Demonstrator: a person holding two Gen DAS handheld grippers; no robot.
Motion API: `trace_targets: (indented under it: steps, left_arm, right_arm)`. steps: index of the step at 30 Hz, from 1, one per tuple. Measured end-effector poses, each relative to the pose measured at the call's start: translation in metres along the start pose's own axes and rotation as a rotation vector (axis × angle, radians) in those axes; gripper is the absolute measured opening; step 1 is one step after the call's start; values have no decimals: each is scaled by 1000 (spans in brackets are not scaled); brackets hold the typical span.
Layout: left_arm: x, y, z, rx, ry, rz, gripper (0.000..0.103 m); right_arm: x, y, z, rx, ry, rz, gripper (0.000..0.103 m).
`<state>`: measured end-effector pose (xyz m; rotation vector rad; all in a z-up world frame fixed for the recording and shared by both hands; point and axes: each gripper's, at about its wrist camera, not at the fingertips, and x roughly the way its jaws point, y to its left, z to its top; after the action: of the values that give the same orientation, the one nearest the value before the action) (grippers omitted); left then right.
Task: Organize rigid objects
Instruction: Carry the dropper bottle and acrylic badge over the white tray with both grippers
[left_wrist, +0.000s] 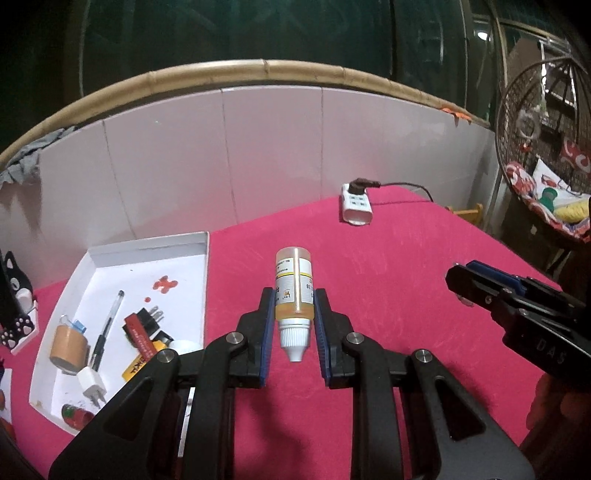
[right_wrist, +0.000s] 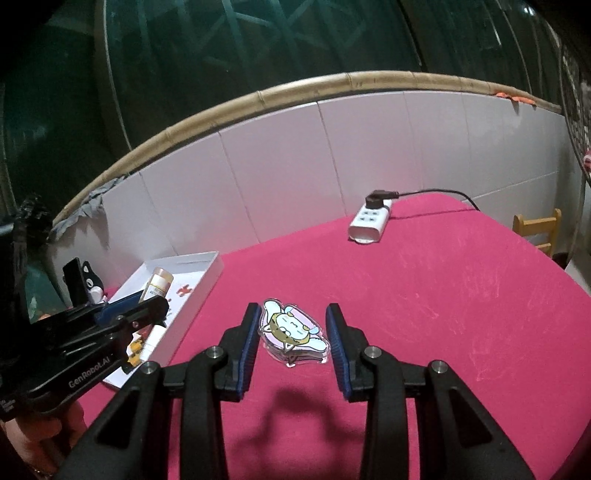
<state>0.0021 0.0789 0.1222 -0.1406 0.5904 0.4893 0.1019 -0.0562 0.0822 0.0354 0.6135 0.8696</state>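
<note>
My left gripper (left_wrist: 294, 299) is shut on a small amber dropper bottle (left_wrist: 293, 286) with a white cap, held above the pink tablecloth, cap toward the camera. The bottle also shows in the right wrist view (right_wrist: 159, 282) over the white tray (right_wrist: 210, 275). My right gripper (right_wrist: 291, 332) is open, its fingers on either side of a flat cartoon cat acrylic charm (right_wrist: 293, 334) lying on the cloth. The white tray (left_wrist: 147, 247) at the left holds a pen (left_wrist: 107, 326), a tape roll (left_wrist: 68, 345), a white charger (left_wrist: 92, 386) and other small items.
A white power strip (left_wrist: 356, 205) with a black plug and cable lies at the back of the table near the tiled wall. A black cat-shaped holder (left_wrist: 14, 306) stands left of the tray. A wooden chair (right_wrist: 539, 229) is beyond the table's right edge.
</note>
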Motion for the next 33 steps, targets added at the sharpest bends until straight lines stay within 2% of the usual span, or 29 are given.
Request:
trace_targets:
  steps: [10, 24, 33]
  left_arm:
    - [-31, 20, 0, -48, -51, 29, 20]
    - [-60, 55, -5, -121, -93, 84, 20]
    - [-75, 68, -9, -136, -109, 120, 20]
  right_arm:
    - [-17, 23, 9, -36, -53, 27, 35]
    - [-26, 60, 16, -106, -79, 75, 35]
    - [-32, 76, 21, -139, -94, 92, 35]
